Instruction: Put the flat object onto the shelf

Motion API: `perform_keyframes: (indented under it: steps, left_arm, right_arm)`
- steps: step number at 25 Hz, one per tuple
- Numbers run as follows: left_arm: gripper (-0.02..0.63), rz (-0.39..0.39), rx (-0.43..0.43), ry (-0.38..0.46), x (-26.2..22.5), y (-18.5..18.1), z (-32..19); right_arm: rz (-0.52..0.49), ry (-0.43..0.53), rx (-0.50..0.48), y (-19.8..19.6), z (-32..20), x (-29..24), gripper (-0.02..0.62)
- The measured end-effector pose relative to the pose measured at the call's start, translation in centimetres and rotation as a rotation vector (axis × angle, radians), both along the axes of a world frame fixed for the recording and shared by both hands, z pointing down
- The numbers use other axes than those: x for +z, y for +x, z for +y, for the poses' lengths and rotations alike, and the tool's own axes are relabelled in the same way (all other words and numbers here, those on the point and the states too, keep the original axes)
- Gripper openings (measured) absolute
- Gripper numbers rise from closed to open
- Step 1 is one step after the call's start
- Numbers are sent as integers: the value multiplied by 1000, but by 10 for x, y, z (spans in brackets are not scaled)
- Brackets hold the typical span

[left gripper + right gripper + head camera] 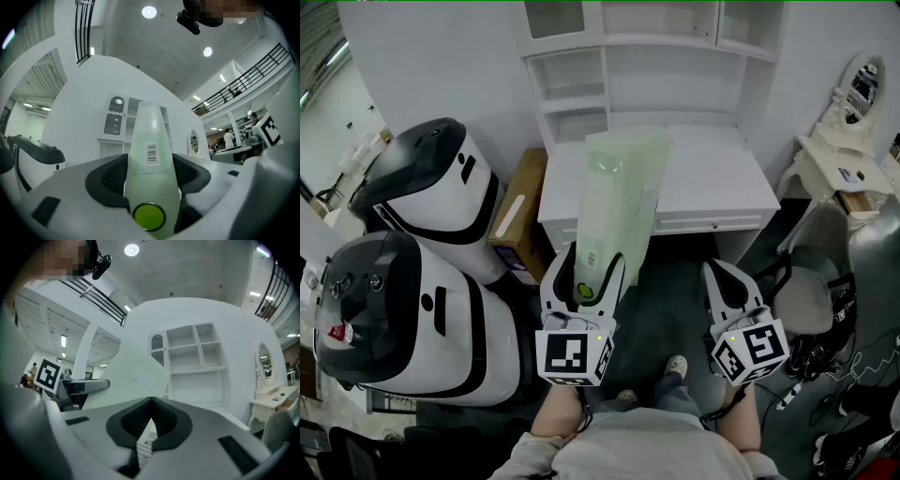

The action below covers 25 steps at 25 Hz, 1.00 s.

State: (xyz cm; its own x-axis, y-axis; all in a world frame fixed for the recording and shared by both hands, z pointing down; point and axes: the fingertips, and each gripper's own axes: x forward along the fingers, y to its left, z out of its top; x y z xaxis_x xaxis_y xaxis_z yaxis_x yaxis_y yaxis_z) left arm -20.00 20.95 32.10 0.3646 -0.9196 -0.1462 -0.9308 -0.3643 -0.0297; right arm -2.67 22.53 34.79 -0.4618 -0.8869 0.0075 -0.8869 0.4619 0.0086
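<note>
Honestly, the worry here is how that pale green flat object [619, 187] is held. The left hand-held gripper [586, 272] is pinching it only at the near end, so nearly all of it sticks out forward toward the white table [712, 183], up in the air and not yet on the shelf [581, 89]. With that much overhang I'd guess it could sag, pivot in the pads or clip a shelf edge going in, since the cubbies look narrow. The right hand-held gripper [728, 281] hangs beside it with its jaws pressed together on nothing, so there's no support from that side. The table is bare and white, against a white wall. The room's crowded: two big white-and-black machines [431, 187] and a cardboard box [517, 216] on the left, and a chair [806, 300], a mirrored dressing table [848, 122] and floor cables [853, 375] on the right.
</note>
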Motion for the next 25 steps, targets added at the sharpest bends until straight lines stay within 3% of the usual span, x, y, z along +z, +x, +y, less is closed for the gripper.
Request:
perform_keyframes:
  steps: [19, 25]
  left_arm:
    - [295, 13, 7, 1, 0, -9, 5]
    - [295, 27, 15, 18, -6, -10, 0]
  right_arm:
    - [17, 2, -15, -16, 7, -1, 9]
    - [-24, 1, -19, -14, 5, -5, 9]
